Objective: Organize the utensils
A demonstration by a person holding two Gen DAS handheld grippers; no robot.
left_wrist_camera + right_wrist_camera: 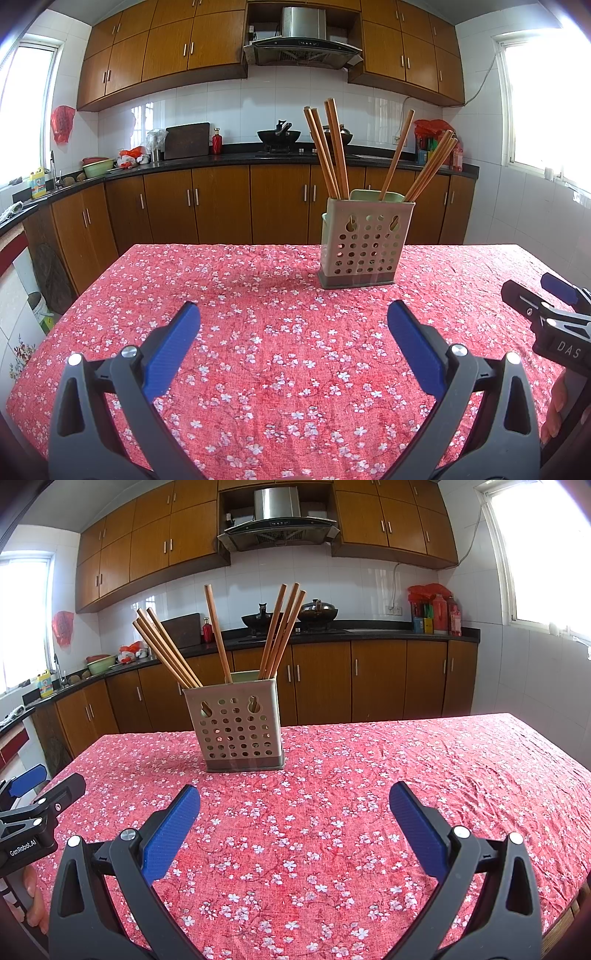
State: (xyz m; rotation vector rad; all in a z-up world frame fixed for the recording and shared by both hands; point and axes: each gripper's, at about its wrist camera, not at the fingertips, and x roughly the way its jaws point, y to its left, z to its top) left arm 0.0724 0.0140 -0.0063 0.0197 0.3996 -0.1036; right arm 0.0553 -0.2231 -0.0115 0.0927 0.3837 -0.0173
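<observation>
**Eight chopsticks upright in the holder, both grippers released**

Eight wooden chopsticks (pixel 221 635) stand in the perforated utensil holder (pixel 236 727), leaning outward in three clusters: a fan on one side, one alone near the middle, and a tight group on the other side. The holder stands upright on the table (pixel 406 775), which wears a red cloth printed with small white blossoms, and it sits toward the table's far edge.

Nearer the camera than the holder, the right gripper (pixel 294 797) hovers above the cloth with its blue pads spread wide and nothing between them; the holder lies ahead of it and slightly to its left. The left gripper (pixel 293 315) is likewise spread apart and empty, with the holder ahead and to its right. Each gripper shows at the edge of the other's view, well apart from the holder.

Behind the holder run wooden kitchen cabinets (pixel 321 679) under a dark counter, where a wok (pixel 260 620) sits beneath a steel range hood (pixel 277 517).
</observation>
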